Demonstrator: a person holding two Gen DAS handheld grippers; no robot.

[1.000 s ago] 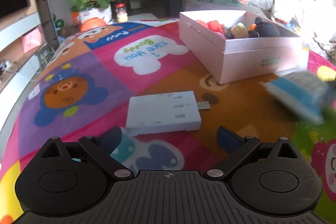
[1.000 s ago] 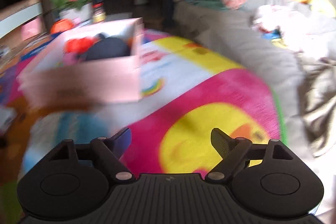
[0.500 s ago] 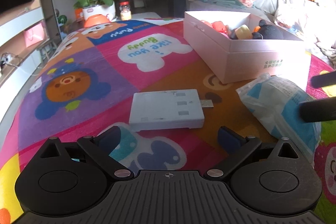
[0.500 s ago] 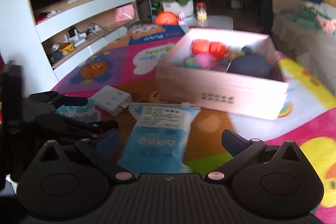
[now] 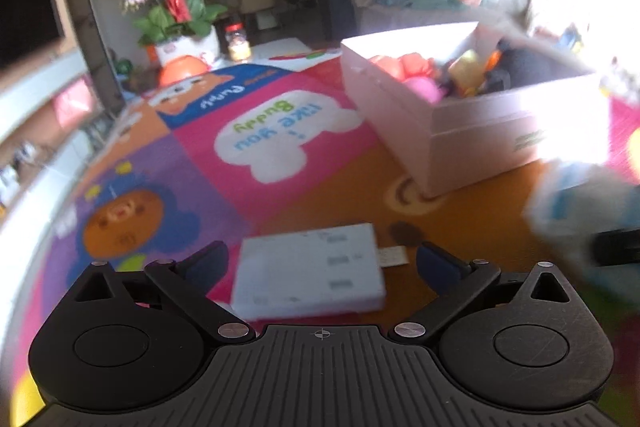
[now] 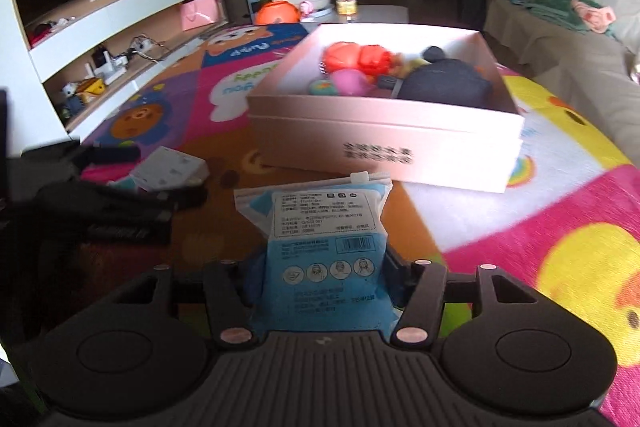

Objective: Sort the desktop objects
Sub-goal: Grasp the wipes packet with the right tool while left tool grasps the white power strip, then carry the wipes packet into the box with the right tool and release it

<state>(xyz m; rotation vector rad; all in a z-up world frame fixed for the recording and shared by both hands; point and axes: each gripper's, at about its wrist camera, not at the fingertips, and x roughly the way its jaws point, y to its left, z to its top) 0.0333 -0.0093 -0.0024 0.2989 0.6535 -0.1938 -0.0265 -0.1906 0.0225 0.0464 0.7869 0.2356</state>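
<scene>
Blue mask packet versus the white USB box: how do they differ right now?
The blue mask packet is soft printed plastic with a zip top; the white USB box is rigid and flat with a plug on one side. The packet is clamped in the right gripper; the box lies free on the mat, between the open left gripper fingers. Neither is in the pink box yet.

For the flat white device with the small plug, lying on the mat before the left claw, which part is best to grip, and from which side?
Grip the white device across its two long side edges, near its middle, coming in low from the near end where the open left claw already straddles it. It lies flat on the mat, so the top gives no hold. Avoid the small plug, which looks thin.
</scene>
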